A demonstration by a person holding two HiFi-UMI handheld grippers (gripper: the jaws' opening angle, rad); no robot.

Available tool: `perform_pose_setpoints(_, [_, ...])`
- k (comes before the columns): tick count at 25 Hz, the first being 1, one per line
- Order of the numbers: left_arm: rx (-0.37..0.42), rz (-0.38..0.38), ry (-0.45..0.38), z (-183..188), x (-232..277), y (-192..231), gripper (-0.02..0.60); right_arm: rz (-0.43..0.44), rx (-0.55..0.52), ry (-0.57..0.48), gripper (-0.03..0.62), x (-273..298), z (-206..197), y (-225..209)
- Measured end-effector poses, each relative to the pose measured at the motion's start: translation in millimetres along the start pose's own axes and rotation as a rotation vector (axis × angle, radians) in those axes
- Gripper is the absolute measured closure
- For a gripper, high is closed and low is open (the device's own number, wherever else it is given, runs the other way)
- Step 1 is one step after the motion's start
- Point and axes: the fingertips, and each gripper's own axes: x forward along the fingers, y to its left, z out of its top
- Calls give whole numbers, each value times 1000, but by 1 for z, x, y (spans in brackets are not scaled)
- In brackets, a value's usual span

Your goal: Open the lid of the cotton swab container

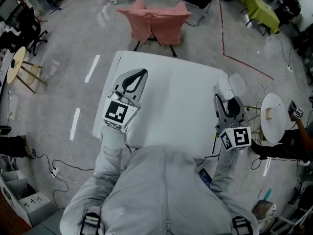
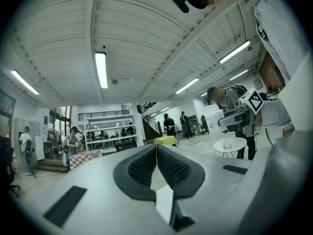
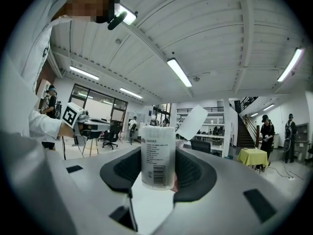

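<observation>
**Right gripper** (image 3: 157, 150), centre of the right gripper view: its jaws stand wide and are clenched on the cotton swab container (image 3: 157, 156). One dark ribbed pad (image 3: 193, 172) presses on each flank. The container stands upright between them, with its printed label and barcode facing the camera. Its lid (image 3: 191, 122) is swung open and tilts up and away at the upper right of the mouth.

In the head view the same gripper (image 1: 226, 97) lies at right of centre, over the right edge of the white table (image 1: 176, 106). The container (image 1: 224, 88) is at its tip, and the lid (image 1: 237, 83) is flipped out to the right, past the table's edge.

**Left gripper** (image 2: 156, 156), lower centre of the left gripper view: the jaws are pressed together along a thin seam, and nothing is between them. In the head view it (image 1: 137, 77) lies over the left part of the table, well apart from the container.

**Surroundings**, head view: a pink-draped chair (image 1: 156, 21) stands at upper centre beyond the table. A small round side table (image 1: 273, 112) stands at the right edge.
</observation>
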Motion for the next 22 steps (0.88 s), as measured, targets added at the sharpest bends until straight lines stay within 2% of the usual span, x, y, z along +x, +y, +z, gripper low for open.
perform_pose_setpoints(22, [3,-48,25,-4,5,-24,557,3,-20,29,378,-3,-2,13])
